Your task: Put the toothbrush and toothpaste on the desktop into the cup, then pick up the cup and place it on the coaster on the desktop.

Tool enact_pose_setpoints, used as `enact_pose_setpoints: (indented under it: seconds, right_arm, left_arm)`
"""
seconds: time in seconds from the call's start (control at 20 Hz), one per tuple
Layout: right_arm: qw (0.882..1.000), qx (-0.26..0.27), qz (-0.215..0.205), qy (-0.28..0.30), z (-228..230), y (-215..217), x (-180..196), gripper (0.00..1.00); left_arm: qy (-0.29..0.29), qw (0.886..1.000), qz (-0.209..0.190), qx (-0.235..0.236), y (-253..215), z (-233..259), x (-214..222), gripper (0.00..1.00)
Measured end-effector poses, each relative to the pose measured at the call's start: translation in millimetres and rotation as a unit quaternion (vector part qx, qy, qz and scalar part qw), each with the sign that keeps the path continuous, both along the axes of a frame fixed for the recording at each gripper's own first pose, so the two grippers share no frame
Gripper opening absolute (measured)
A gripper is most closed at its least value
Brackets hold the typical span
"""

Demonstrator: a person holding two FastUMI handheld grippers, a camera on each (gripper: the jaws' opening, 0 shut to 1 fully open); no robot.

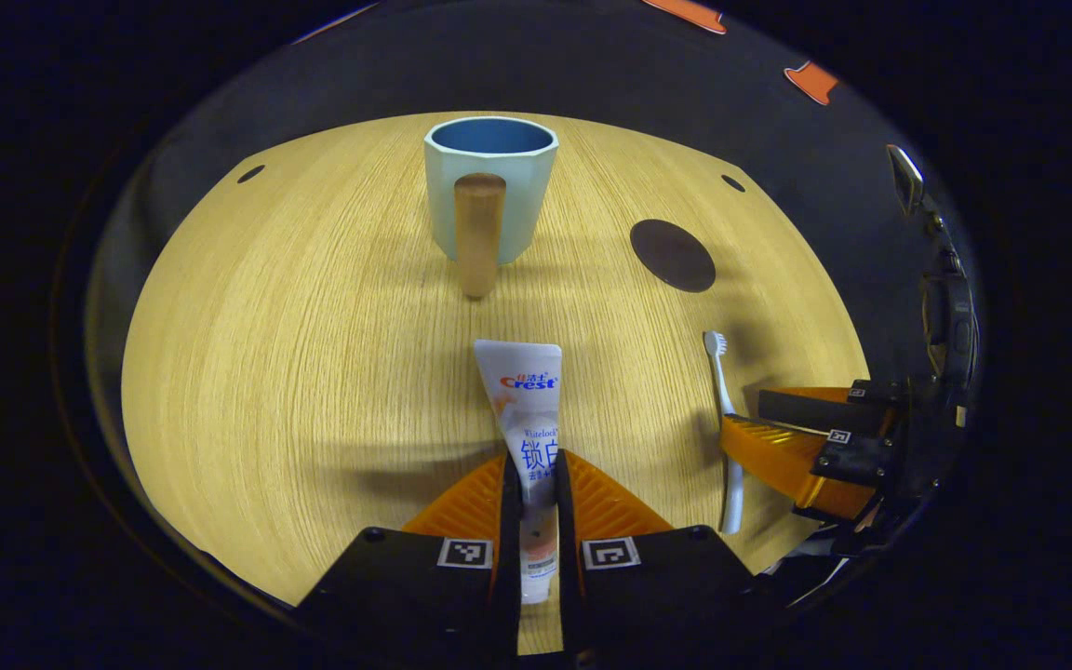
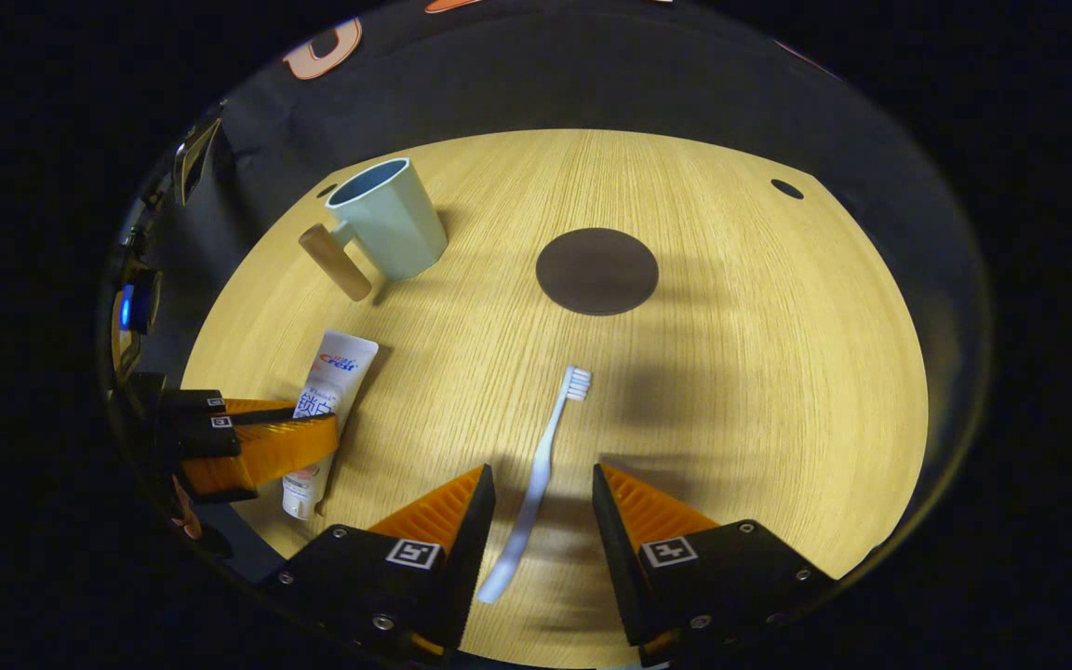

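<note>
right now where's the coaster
In the right gripper view the coaster lies flat on the table, right of the cup and beyond the toothbrush head.

I see a light wood desk [image 1: 313, 354] with fine grain running away from me, lit warmly from above, brightest through the middle and dimmer toward its edges. Small dark holes [image 1: 250, 173] sit near its far corners, left and right [image 2: 786, 189]. Soft shadows lie across the near part of the top. Beyond the far edge hangs a black cloth wall [image 2: 592, 84], and everything past the desk falls into darkness.
</note>
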State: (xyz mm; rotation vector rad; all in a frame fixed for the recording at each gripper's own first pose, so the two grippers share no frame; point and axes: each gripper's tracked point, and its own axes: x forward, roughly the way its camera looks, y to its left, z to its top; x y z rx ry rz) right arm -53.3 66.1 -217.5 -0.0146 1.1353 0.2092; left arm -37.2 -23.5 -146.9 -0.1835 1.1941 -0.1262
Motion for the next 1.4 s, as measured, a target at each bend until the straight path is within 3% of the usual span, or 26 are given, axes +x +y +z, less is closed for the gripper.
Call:
enact_pose_setpoints:
  seconds: [0.2, 0.5, 0.85, 1.4]
  right_arm:
    - [1.0, -0.011, -0.009, 0.004, -4.2, -4.1, 0.6, 0.34]
    - [1.0, -0.013, -0.002, -0.012, -2.0, -1.3, 5.0, 0.11]
    - [0.996, 0.013, -0.005, -0.084, 23.7, 5.8, 19.2, 0.06]
    - [0.973, 0.039, -0.01, -0.227, 83.8, 4.6, 40.7, 0.06]
  left_arm:
    - [-0.016, 1.0, 0.013, 0.005, 5.8, 7.6, 2.5, 0.21]
    - [-0.042, 0.999, 0.016, 0.004, 11.7, 21.8, 6.8, 0.21]
    - [-0.119, 0.992, 0.022, 0.031, 26.5, 50.6, 24.4, 0.22]
    - [-0.242, 0.969, 0.042, 0.042, 36.2, 98.9, 57.3, 0.21]
